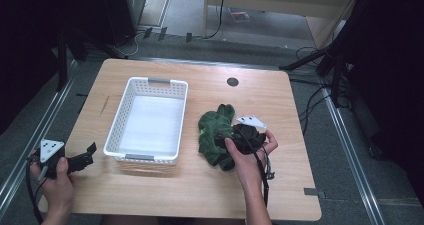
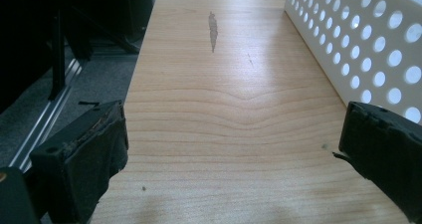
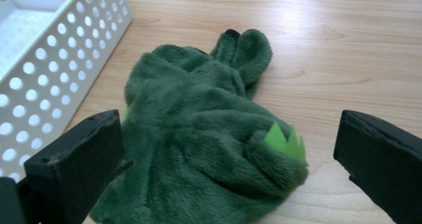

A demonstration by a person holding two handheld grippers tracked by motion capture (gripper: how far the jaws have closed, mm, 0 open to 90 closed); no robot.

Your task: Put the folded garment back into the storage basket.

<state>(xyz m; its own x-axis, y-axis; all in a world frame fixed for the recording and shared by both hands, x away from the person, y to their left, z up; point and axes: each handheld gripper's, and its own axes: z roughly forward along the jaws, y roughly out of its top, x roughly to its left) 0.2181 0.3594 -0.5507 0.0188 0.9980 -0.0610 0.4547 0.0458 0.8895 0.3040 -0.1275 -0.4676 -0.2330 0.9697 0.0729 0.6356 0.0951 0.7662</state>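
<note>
I see my right gripper (image 3: 224, 159) spread wide over the green plush toy (image 3: 199, 134) (beside the white basket (image 1: 120, 120)); my left gripper (image 2: 234, 154) gapes above bare table (image 2: 224, 84).

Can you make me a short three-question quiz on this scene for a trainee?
1. True or false: the basket has something in it.
2. What lies in front of the right gripper? A) cup B) green plush toy C) book
3. Fill in: the left gripper hovers near the table's ____ edge, beside the basket.

Key
1. False: its floor is bare.
2. B: the toy lies on the table right of the basket, and the open jaws stand on either side of it without closing on it.
3. Left. Its jaws are open with nothing between them.
</note>
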